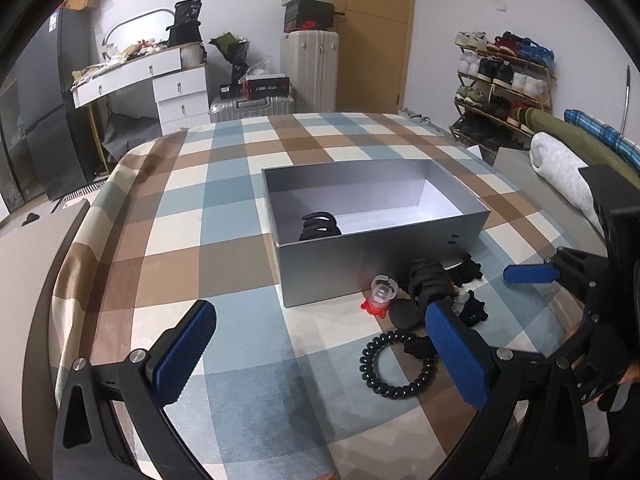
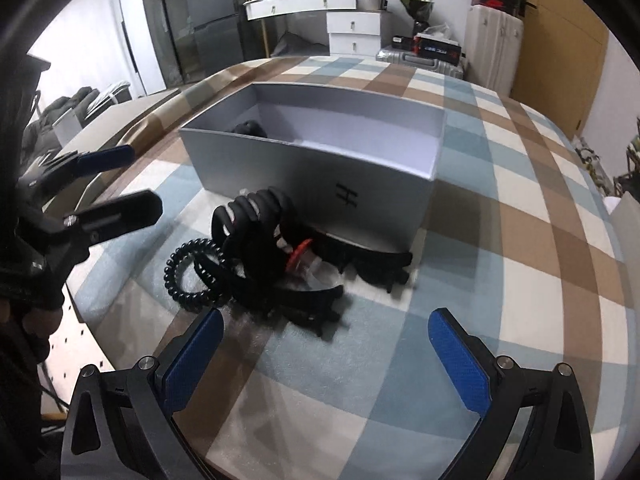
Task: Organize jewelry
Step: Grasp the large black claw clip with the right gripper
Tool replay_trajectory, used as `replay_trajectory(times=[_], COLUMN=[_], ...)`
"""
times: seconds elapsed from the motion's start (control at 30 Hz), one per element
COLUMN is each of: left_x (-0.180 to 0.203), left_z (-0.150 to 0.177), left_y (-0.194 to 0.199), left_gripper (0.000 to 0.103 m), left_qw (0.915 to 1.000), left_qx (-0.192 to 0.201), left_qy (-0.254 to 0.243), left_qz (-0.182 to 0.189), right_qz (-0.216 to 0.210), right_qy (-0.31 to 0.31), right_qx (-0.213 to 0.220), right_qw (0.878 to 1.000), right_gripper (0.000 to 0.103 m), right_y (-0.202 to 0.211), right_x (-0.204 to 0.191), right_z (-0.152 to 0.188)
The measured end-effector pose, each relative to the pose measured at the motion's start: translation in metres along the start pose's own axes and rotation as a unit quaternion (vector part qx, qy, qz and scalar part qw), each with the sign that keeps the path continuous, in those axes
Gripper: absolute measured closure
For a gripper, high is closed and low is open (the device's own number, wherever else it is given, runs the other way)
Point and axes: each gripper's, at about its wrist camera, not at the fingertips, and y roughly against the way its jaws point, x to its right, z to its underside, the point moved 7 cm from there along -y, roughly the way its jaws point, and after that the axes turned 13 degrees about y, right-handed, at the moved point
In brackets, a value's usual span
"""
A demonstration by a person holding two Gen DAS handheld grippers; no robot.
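Where the grey box (image 2: 320, 168) faces right gripper (image 2: 326, 354), blurry "H"-like mark (image 2: 346, 195)

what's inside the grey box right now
One black claw clip lies in the near-left corner of the grey box; the visible floor is otherwise bare white. The near wall hides the floor strip right behind it.

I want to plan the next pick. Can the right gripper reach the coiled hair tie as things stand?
Probably yes. The right gripper is open and empty, and the hair tie lies uncovered on the cloth just ahead to its left. Only the black clips crowd its far side.
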Motion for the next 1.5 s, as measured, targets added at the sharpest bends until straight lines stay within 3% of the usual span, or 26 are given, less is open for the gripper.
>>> replay_trajectory(times=[0.73, 0.97, 1.23, 1.5], left_x=[-0.004, -0.003, -0.004, -0.002], left_z=[0.0, 0.0, -0.001, -0.001], left_y=[-0.003, -0.003, -0.001, 0.002], left_gripper=[0.001, 0.001, 0.001, 0.001], left_qw=[0.9999, 0.9999, 0.9999, 0.9998], left_qx=[-0.007, -0.006, -0.005, -0.011], left_qy=[0.014, 0.013, 0.011, 0.008], left_qz=[0.004, 0.004, 0.005, 0.017], right_qz=[0.023, 0.014, -0.006, 0.006], right_qy=[0.01, 0.028, 0.046, 0.028], right_qx=[0.011, 0.016, 0.027, 0.069], right_qw=[1.0, 0.999, 0.999, 0.997], right_gripper=[0.016, 0.042, 0.043, 0.043], right_y=[-0.011, -0.007, 0.0, 0.028], right_x=[-0.014, -0.02, -0.027, -0.012], right_z=[-0.005, -0.008, -0.01, -0.019])
